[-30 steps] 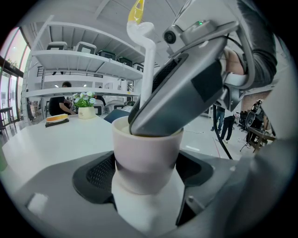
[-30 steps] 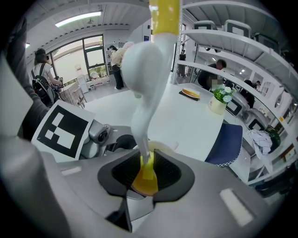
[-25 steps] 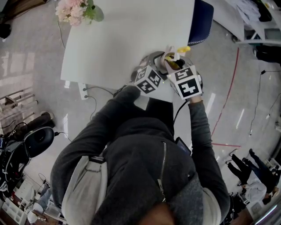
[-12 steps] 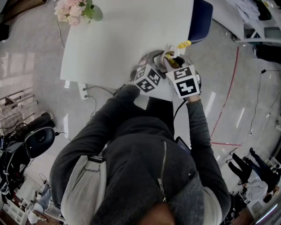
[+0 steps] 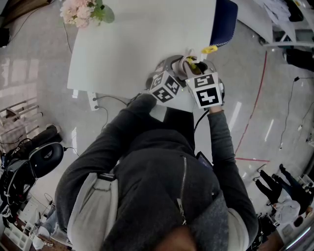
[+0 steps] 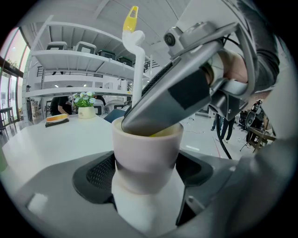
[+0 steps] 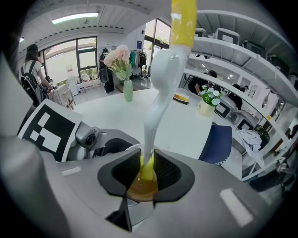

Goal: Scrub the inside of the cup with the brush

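A pale pink cup (image 6: 146,155) sits upright between the jaws of my left gripper (image 6: 145,186), which is shut on its lower part. My right gripper (image 7: 148,179) is shut on the white brush (image 7: 158,100) with a yellow tip and leans over the cup's mouth. The brush's yellow head reaches down into the cup. In the head view both grippers meet at the white table's near edge: the left gripper (image 5: 172,81), the right gripper (image 5: 192,68), and the brush handle (image 5: 206,50) sticking up. The cup (image 5: 186,66) is mostly hidden there.
The white table (image 5: 142,44) stretches away from me, with pink flowers in a vase (image 5: 81,12) at its far left corner. A dark blue chair (image 5: 224,22) stands at the table's right side. A cable and power strip (image 5: 94,101) lie on the floor to the left.
The brush handle has shifted slightly up and to the right in the head view, with the right gripper turning a little over the cup. The left gripper keeps its hold.
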A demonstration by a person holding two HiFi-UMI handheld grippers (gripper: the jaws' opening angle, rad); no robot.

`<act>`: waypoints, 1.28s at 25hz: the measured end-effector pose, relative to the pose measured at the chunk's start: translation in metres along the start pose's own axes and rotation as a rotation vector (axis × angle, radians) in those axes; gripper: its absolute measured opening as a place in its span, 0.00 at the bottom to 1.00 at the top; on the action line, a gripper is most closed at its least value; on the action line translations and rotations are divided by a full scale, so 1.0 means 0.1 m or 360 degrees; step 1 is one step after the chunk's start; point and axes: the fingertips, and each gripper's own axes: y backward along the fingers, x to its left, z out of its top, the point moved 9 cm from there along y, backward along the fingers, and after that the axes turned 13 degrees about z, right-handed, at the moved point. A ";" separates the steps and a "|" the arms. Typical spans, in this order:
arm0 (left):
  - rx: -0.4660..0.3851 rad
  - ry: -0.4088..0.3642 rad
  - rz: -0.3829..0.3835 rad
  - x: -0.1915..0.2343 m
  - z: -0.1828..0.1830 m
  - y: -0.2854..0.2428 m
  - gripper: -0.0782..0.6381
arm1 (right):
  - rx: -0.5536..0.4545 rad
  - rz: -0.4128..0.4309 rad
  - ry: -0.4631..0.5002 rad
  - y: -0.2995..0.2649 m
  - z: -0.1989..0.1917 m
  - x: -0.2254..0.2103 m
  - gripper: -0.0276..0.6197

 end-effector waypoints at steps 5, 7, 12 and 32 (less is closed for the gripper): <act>0.0000 -0.0004 0.0001 0.00 0.01 -0.01 0.68 | 0.0012 -0.0025 0.0016 0.02 -0.01 0.00 0.18; 0.0000 -0.0005 0.0000 0.00 0.01 -0.01 0.68 | 0.0024 -0.0034 0.0024 0.02 -0.02 -0.01 0.18; 0.0001 -0.0006 0.0000 0.01 -0.01 0.01 0.68 | 0.0065 -0.0052 0.0055 0.01 -0.02 0.04 0.18; 0.0009 -0.0010 0.0002 -0.03 0.00 -0.01 0.68 | 0.0229 0.0002 0.0078 0.07 -0.05 0.04 0.18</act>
